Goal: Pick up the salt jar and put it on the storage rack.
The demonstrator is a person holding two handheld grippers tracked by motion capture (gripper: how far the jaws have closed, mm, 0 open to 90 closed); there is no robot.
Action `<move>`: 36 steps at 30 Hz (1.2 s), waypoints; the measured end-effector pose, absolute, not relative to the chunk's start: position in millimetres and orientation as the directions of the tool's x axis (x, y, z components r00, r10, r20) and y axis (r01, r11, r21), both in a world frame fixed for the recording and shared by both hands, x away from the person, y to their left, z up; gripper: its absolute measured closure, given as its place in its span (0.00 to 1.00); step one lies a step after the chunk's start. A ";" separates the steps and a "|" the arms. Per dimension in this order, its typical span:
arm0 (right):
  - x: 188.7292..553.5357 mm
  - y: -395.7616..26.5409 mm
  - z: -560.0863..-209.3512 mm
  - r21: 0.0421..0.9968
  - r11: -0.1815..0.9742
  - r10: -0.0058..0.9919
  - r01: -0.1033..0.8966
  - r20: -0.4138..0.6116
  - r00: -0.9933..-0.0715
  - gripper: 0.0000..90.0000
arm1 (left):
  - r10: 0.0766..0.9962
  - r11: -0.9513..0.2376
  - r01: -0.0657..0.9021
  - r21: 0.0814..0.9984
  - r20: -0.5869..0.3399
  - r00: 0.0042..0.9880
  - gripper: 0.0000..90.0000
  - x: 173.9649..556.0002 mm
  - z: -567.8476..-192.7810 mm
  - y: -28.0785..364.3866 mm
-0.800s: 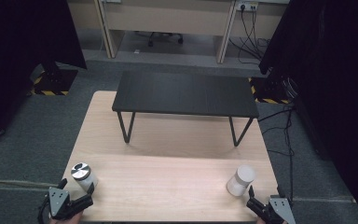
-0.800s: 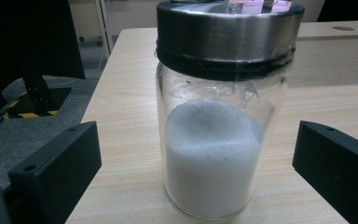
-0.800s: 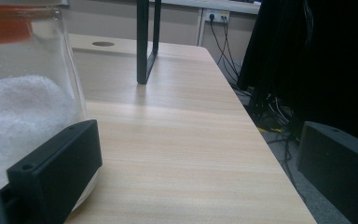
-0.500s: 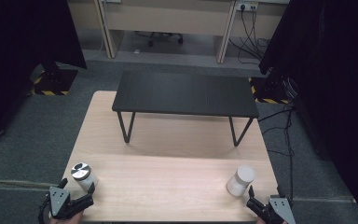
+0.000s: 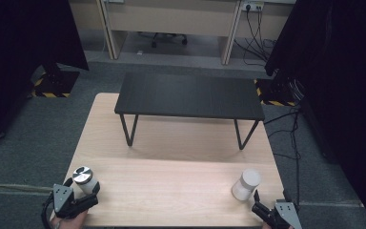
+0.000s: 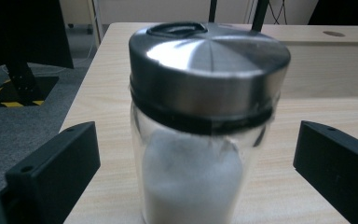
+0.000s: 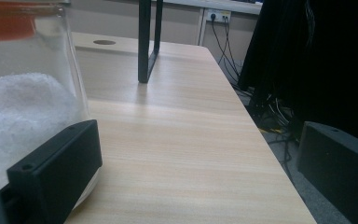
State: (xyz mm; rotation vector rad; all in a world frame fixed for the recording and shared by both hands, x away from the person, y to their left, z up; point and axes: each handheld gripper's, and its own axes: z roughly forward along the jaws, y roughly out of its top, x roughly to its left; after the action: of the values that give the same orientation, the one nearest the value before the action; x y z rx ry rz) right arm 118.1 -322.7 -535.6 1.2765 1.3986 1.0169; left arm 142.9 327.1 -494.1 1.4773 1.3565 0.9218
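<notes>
At the wooden table's (image 5: 171, 186) near-left corner, the left gripper (image 5: 78, 202) holds its jaws spread wide on either side of a steel-lidded glass jar (image 5: 84, 178) of white powder, touching neither side. Behind stands a low black bench (image 5: 189, 95). Near the right corner, the right gripper (image 5: 265, 211) is likewise spread, a white-lidded jar (image 5: 246, 184) just left of its left jaw.

The left gripper (image 5: 71, 200) sat low at the near left corner, its fingers (image 6: 51, 170) spread wide apart and touching nothing. The right gripper (image 5: 271, 212) sat at the near right corner, fingers (image 7: 56, 163) likewise parted. A hand (image 5: 69, 220) seemed to show beneath the left gripper, though too little was visible to be sure.
</notes>
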 end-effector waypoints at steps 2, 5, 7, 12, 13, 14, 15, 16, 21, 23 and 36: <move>118.0 -322.4 -535.8 0.974 0.109 0.994 0.201 -0.112 0.001 0.00 | 0.994 -0.010 0.314 0.949 -0.025 0.108 0.00 145.0 -492.3 323.0; 118.0 -321.6 -536.0 0.974 0.111 0.993 0.199 -0.114 0.005 0.00 | 0.995 -0.020 0.313 0.950 -0.013 0.102 0.00 149.0 -489.4 320.2; 118.0 -321.7 -536.0 0.974 0.112 0.993 0.200 -0.115 0.005 0.00 | 0.995 -0.029 0.314 0.949 -0.002 0.098 0.00 151.4 -487.2 318.3; 118.0 -321.7 -536.1 0.973 0.113 0.993 0.199 -0.116 0.004 0.00 | 0.994 -0.067 0.327 0.943 0.036 0.099 0.02 156.3 -482.1 314.1; 118.0 -321.7 -536.3 0.974 0.113 0.993 0.198 -0.116 0.005 0.00 | 0.996 -0.047 0.327 0.944 0.018 0.092 0.02 156.8 -481.6 314.5; 118.0 -321.7 -536.3 0.974 0.113 0.993 0.199 -0.117 0.004 0.00 | 0.996 -0.047 0.327 0.944 0.018 0.092 0.03 156.8 -481.6 314.5; 118.0 -321.7 -536.3 0.973 0.114 0.993 0.198 -0.117 0.004 0.00 | 0.997 -0.034 0.333 0.942 0.008 0.080 0.04 157.2 -480.6 313.9; 118.0 -321.6 -536.3 0.973 0.115 0.993 0.199 -0.118 0.003 0.00 | 0.997 -0.034 0.333 0.942 0.008 0.080 0.05 157.2 -480.6 313.9; 118.1 -321.4 -536.3 0.973 0.116 0.993 0.199 -0.119 0.003 0.00 | 0.998 -0.015 0.358 0.933 -0.010 0.068 0.09 158.3 -478.5 314.4; 118.0 -321.4 -536.4 0.973 0.118 0.993 0.199 -0.121 0.003 0.00 | 0.998 -0.010 0.368 0.930 -0.016 0.066 0.10 158.2 -478.0 314.8; 118.6 -320.7 -536.0 0.973 0.114 0.993 0.201 -0.118 0.007 0.00 | 0.996 -0.028 0.380 0.924 -0.006 0.089 0.28 157.9 -481.6 316.5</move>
State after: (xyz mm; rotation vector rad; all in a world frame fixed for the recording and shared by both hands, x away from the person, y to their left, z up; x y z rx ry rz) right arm 118.6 -320.7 -536.0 1.2744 1.3940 1.0054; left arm 157.9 316.5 -481.6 1.5395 1.4140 0.9394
